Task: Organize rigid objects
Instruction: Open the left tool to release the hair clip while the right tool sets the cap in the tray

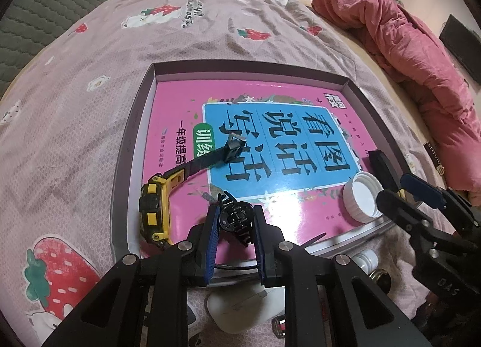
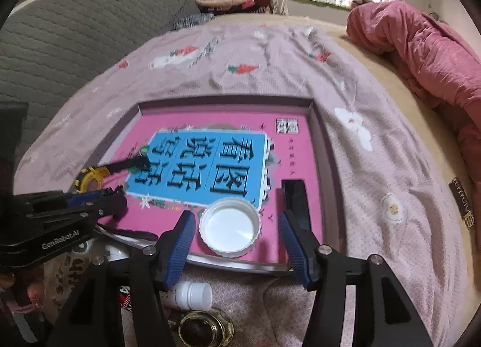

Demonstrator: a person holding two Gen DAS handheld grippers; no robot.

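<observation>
A shallow grey tray (image 1: pixel 132 142) lies on the bed and holds a pink and blue book (image 1: pixel 270 142). A yellow and black watch (image 1: pixel 153 208) lies at the tray's near left. My left gripper (image 1: pixel 234 220) is shut on a small round black watch (image 1: pixel 236 217) just above the book. A white cap (image 2: pixel 230 226) sits open side up in the tray between the fingers of my open right gripper (image 2: pixel 234 226), not touched. A black flat block (image 2: pixel 296 196) lies to the right of the cap. The right gripper also shows in the left wrist view (image 1: pixel 399 193).
In front of the tray lie a small white bottle (image 2: pixel 192 294), a round glass jar (image 2: pixel 200 329) and a white mouse-like object (image 1: pixel 240 308). A pink quilt (image 1: pixel 421 61) is heaped at the right. A grey headboard (image 2: pixel 75 31) stands at the left.
</observation>
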